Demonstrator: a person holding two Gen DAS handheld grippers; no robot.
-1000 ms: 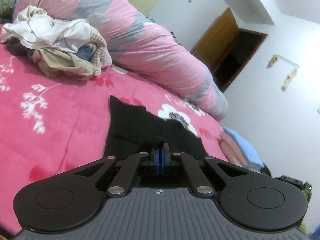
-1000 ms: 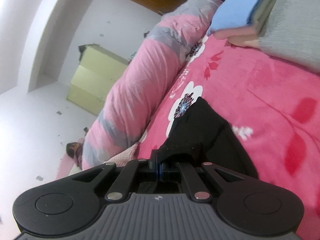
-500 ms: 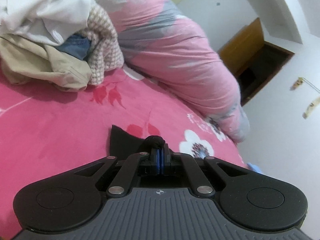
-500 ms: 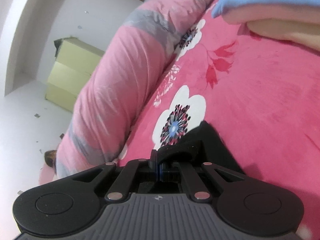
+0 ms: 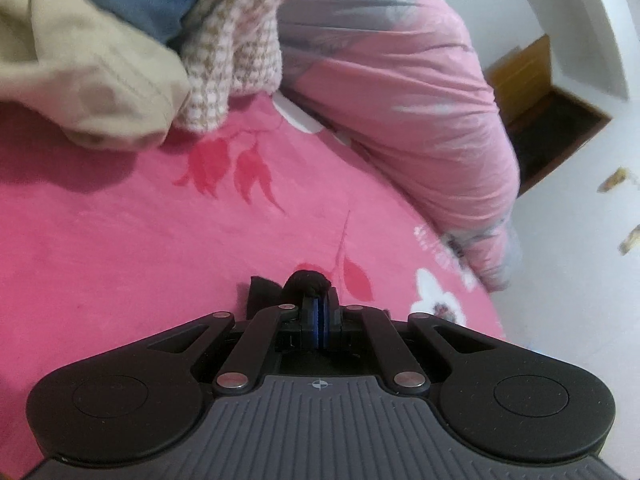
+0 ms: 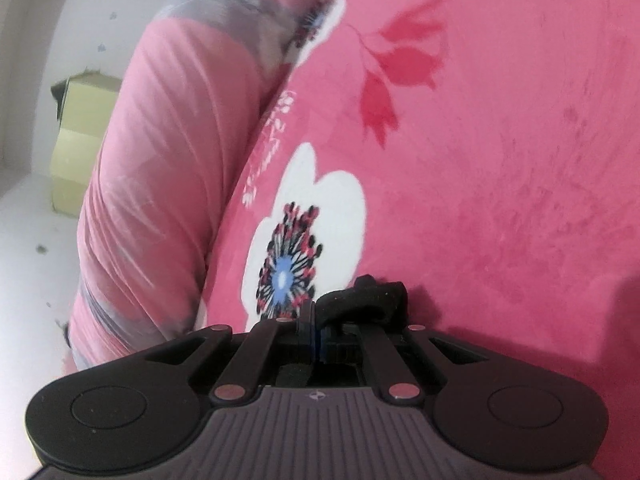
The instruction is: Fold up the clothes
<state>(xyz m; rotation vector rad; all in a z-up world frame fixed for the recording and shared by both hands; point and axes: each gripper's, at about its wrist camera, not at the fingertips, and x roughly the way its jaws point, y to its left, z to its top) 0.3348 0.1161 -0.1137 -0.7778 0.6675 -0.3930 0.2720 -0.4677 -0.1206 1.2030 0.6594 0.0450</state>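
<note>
A small bunched fold of the black garment (image 5: 308,282) is clamped between the closed jaws of the left gripper (image 5: 320,312), low over the plush pink floral bedspread (image 5: 120,240). Only the left view shows the rumpled clothes pile (image 5: 120,40), beige twill beside a nubby houndstooth knit, ahead to the left, with open bedspread between. A smooth, rolled pink quilt (image 5: 400,100) borders the far edge. In the right view, another black bunch (image 6: 364,296) is pinched by the right gripper (image 6: 316,328), just beside a printed white flower (image 6: 304,232).
</note>
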